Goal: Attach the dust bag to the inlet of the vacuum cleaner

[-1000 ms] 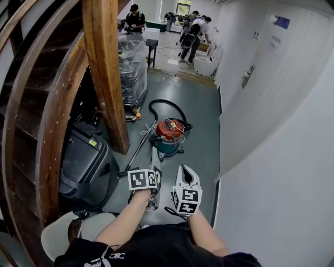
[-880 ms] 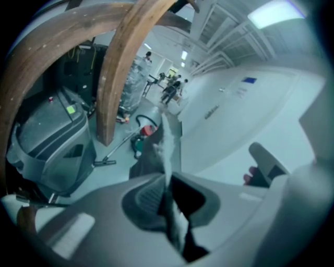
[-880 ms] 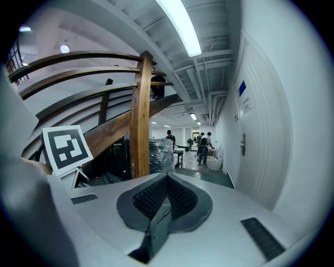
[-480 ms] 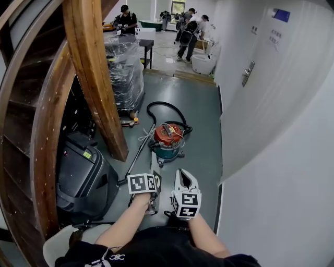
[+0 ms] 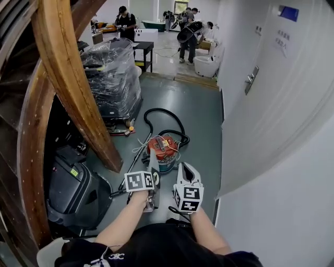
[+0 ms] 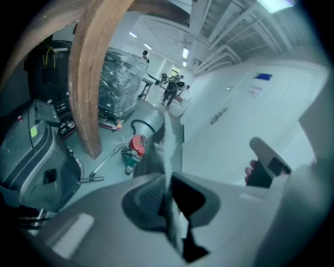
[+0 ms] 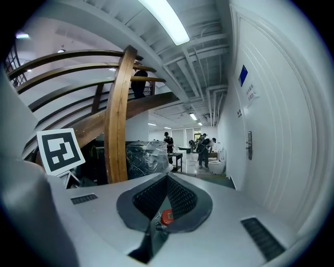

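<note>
Left gripper [image 6: 168, 194] is pinched tight on the dust bag [image 6: 163, 150], a thin sheet sticking up at 12 o'clock. Right gripper [image 7: 166, 201] is closed on nothing. The vacuum cleaner [image 5: 163, 148] sits on the floor at 12 o'clock, well apart. Best bet: get close, find the inlet, and steady the bag with the right one.

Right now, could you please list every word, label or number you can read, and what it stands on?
None can be read.
Blue sign on the white wall: too small.
Print below it: blurred.
Yellow label on the black machine: too small.
Vacuum cleaner: any print blurred.
</note>
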`<state>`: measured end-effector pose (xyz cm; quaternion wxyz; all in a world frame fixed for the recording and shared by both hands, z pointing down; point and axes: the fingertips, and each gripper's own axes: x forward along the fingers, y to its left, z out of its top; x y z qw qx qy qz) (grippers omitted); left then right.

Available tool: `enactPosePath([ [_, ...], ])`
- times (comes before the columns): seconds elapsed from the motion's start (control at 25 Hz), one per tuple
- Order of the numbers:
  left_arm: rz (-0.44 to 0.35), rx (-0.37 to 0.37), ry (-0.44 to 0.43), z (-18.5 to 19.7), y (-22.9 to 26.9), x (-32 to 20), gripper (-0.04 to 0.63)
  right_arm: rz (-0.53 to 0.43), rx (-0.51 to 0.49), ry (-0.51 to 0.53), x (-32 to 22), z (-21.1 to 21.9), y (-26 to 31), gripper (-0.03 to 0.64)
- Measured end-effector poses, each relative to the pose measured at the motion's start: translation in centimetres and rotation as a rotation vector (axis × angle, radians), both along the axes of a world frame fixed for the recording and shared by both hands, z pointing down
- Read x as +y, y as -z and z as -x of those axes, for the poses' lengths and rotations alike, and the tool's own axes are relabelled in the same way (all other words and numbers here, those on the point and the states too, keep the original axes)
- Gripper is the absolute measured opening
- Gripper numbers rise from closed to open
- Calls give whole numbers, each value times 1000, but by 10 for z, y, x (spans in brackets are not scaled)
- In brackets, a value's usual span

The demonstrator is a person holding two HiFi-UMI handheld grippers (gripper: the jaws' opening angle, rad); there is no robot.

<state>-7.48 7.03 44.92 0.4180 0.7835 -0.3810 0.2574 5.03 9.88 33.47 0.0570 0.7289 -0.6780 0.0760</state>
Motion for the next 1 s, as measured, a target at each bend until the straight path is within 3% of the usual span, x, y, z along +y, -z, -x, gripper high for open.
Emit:
enactPosePath([
  [0.24,13,0,37,-44,1,-36,23,20,-22,35,-42,-45,-5,-3],
  [0.48,41,-13,93,-63,-10,-55,23,49,-47,93,-71,-65,-18,-3],
  [1.0,100,-35,243,-38,-46,-92,23,178,-93,196,-111,-62,-68,-3],
])
